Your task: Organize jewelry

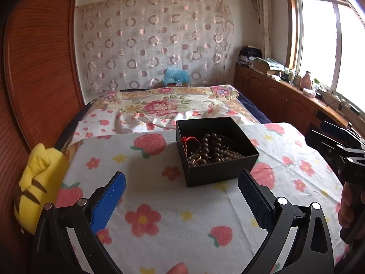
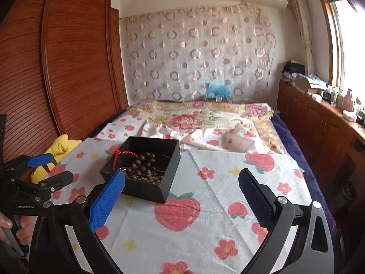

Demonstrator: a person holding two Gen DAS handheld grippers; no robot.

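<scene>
Holding both tongs low over the tabletop (image 1: 205,217), we keep them level and pointed forward, each spread wide with nothing between its pads. Our left tongs (image 1: 182,196) fill the bottom of the left wrist view; our right tongs (image 2: 182,196) fill the bottom of the right wrist view. In the left wrist view the right tongs show at the right edge, and in the right wrist view the left tongs sit at lower left, a hand (image 2: 13,228) gripping the handle.

Bare strawberry cloth (image 2: 216,217) lies open between and ahead of the right tongs.

The black box (image 1: 214,150) stands just above frame centre in the left wrist view, apart from the pads, holding brown beads (image 1: 209,148) and a red cord (image 1: 188,139). In the right wrist view the box lies left of centre, its near corner behind the blue pad (image 2: 107,203). A yellow plush toy (image 1: 38,187) rests at the tabletop's left edge.
</scene>
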